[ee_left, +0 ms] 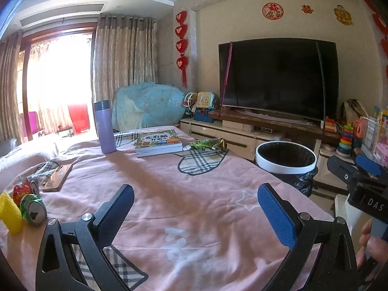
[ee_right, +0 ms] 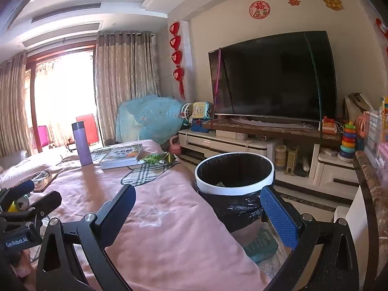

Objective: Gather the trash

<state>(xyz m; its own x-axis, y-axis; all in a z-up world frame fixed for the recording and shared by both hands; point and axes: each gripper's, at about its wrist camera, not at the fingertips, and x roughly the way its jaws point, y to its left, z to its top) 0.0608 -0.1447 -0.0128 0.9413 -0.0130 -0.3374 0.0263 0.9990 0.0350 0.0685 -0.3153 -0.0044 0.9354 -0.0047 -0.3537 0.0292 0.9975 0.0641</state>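
At the far left of the left wrist view, a cluster of trash lies on the pink-covered counter (ee_left: 194, 194): a yellow ridged piece (ee_left: 9, 214), a crushed green can (ee_left: 34, 209) touching it, and a red wrapper (ee_left: 20, 190) just behind with a second can end beside it. Near them lies a brown phone (ee_left: 58, 177), partly on a plaid cloth. Farther back stands an upright purple flask (ee_left: 105, 127), then a stack of books (ee_left: 158, 143), and touching the stack's right side a crumpled green snack wrapper (ee_left: 208, 143) on a plaid patch.

The left tongs (ee_left: 196, 215) hover low over the bare pink cloth, pointing slightly downward toward the books, fingers spread wide with nothing between them.

Right of the counter's edge stands the trash bin (ee_left: 286, 167), white-rimmed with a black liner. In the right wrist view the bin (ee_right: 234, 186) sits just beyond the counter's corner, with a small greenish scrap visible inside it.

The right tongs (ee_right: 197, 214) are likewise spread wide and empty, tilted a little downward; their left finger lies over the pink cloth, their right finger in front of the bin's liner. In the left wrist view the right tongs' body shows at the far right edge, with the person's hand (ee_left: 372, 249) wrapped round its grip below.
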